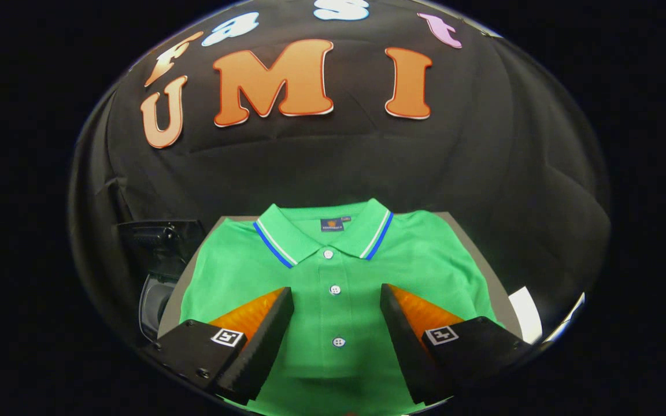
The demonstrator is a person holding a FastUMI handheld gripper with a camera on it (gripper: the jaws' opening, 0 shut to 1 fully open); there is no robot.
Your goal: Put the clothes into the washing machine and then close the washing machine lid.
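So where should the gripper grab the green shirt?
Probably the button placket of the green shirt, coming straight down from above. It lies flat and folded, and the open gripper already straddles the buttons, so pinching there should bunch up the cloth.

Markings seen: none legible.
Green polo shirt (333,277) carries a small dark woven label (332,225) inside the collar at the far end, with an orange emblem; its lettering is too small to read. Each of the two fingers (263,323) bears a square black-and-white coded marker (227,337) on its near housing, left and right of the button placket, pattern only, no words or numbers.
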